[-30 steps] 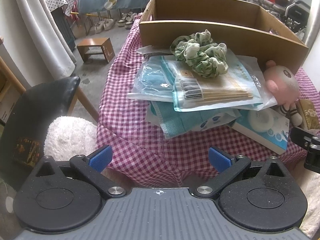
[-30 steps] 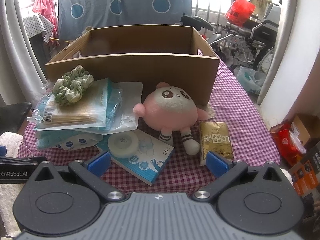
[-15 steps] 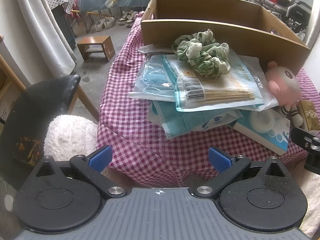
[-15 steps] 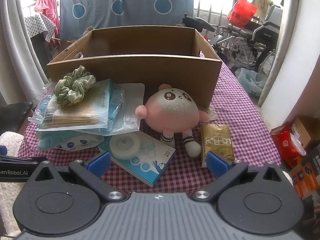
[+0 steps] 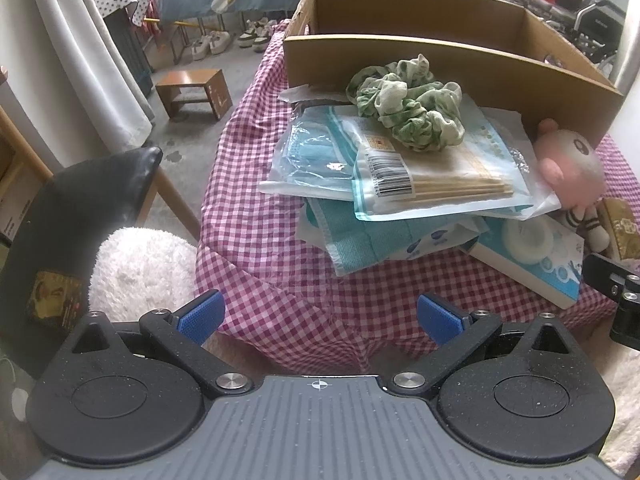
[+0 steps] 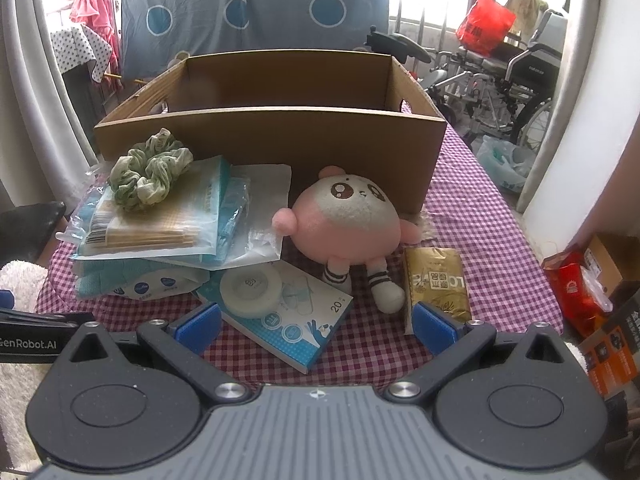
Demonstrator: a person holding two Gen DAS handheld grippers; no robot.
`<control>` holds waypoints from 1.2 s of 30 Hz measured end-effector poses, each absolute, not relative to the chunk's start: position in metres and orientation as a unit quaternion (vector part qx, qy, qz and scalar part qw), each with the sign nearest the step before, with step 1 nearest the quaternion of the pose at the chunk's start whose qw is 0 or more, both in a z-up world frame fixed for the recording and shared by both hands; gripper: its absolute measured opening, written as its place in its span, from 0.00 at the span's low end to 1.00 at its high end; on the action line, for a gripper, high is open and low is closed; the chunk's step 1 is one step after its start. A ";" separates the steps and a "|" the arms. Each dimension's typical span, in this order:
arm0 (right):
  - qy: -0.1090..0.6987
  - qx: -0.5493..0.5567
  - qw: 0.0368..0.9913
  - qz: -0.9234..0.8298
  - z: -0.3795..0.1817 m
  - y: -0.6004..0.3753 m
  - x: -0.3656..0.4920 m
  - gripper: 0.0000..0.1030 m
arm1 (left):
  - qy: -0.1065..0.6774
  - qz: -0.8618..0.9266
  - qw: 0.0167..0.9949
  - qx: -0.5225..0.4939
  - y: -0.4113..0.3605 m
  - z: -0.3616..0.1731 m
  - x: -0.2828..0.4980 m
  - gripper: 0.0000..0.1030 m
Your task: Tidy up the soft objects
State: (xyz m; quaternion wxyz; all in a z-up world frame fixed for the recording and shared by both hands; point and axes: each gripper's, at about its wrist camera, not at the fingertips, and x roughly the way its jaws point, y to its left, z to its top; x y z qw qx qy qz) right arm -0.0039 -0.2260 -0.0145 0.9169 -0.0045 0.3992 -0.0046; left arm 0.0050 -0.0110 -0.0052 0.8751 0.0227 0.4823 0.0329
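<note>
Left gripper (image 5: 319, 317) jaws wide, empty, short of the table edge. Right gripper (image 6: 316, 323) jaws wide, empty, over the blue box (image 6: 280, 316). Green scrunchie (image 6: 146, 176) sits atop the packet stack (image 6: 160, 224); pink plush (image 6: 348, 220) leans beside the cardboard box (image 6: 280, 136).

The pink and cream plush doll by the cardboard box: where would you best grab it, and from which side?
Probably the round pink and cream plush doll by its wide, squashy head, coming from the front and above: the brown cardboard box blocks the back, and its thin striped legs give little hold.
</note>
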 end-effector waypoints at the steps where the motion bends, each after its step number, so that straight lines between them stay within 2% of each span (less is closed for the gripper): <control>1: 0.399 -0.005 0.917 -0.005 -0.015 -0.226 -0.004 1.00 | 0.483 0.033 0.875 0.023 -0.011 -0.005 0.005 1.00; 22: 0.387 -0.003 0.922 -0.018 -0.012 -0.228 0.003 1.00 | 0.485 0.027 0.873 0.029 -0.004 -0.006 0.018 1.00; 30: 0.307 0.036 0.951 0.014 0.011 -0.245 0.010 1.00 | 0.419 -0.022 0.908 0.026 0.012 0.017 0.027 1.00; 36: 0.260 0.089 0.957 0.097 0.025 -0.254 0.029 1.00 | 0.342 -0.112 0.931 -0.059 0.034 0.028 0.034 1.00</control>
